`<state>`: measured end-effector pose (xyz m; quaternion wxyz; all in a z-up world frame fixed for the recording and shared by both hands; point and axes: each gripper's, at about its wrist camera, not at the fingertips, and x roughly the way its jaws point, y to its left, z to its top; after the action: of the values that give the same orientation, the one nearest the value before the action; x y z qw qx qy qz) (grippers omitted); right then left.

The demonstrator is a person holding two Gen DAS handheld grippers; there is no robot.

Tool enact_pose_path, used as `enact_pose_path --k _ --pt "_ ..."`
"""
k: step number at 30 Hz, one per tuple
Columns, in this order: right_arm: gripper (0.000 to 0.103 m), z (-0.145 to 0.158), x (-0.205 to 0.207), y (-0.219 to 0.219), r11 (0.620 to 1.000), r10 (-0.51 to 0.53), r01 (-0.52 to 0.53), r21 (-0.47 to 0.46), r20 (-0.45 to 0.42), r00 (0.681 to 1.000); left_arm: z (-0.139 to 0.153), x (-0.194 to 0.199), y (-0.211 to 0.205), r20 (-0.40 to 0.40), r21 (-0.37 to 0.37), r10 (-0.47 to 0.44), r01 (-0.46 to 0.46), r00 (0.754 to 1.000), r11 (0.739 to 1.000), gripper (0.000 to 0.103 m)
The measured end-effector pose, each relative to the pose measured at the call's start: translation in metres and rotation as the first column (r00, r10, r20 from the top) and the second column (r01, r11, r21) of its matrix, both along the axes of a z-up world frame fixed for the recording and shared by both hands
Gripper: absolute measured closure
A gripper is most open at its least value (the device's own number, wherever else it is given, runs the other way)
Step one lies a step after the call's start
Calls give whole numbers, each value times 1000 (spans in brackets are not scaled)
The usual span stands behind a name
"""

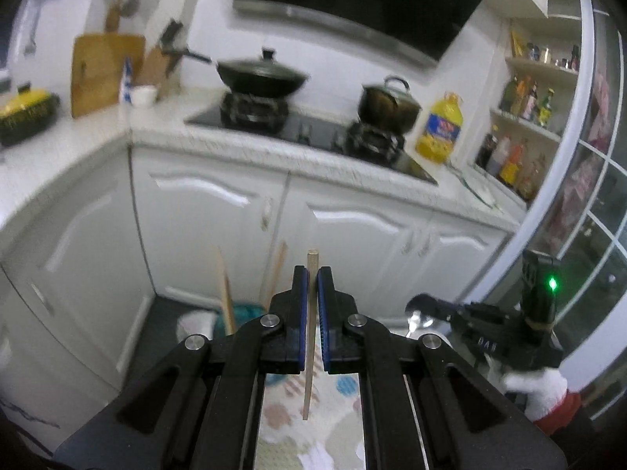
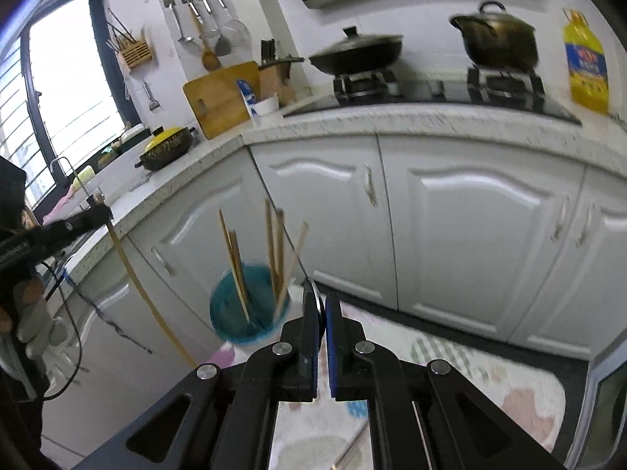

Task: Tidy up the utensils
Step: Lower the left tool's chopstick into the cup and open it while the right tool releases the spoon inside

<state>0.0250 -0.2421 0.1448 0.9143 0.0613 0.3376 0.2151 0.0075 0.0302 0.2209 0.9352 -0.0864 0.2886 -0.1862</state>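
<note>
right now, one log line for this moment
left gripper: shut on chopstick | right gripper: shut on spoon | blue cup: holds chopsticks

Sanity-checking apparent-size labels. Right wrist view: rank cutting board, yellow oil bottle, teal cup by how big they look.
1. Cutting board and teal cup: look about alike, and the cup is nearer the camera, so no ranking between them.
2. Yellow oil bottle: smallest.

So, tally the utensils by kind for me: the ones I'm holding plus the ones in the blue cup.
Chopsticks: 6. That is 1 chopstick in the left hand-held gripper and what looks like 5 chopsticks, blurred, in the blue cup.
Spoons: 1. The spoon is in the right hand-held gripper.
Total: 7
</note>
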Motion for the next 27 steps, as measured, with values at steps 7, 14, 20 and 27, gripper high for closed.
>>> enact_pose_path --k 7,14,20,27 --pt "100 14 32 48 999 -15 18 -43 66 998 11 28 14 108 76 127 -135 986 988 99" --pt "100 -7 59 87 991 -7 18 -135 87 996 -30 60 10 100 150 170 -184 980 971 99" --pt "100 -28 70 108 973 11 15 -231 111 994 -64 75 5 67 180 197 -206 978 962 99" --pt "100 -49 73 114 964 9 15 -265 90 996 -94 79 -6 18 204 191 -191 981 960 99"
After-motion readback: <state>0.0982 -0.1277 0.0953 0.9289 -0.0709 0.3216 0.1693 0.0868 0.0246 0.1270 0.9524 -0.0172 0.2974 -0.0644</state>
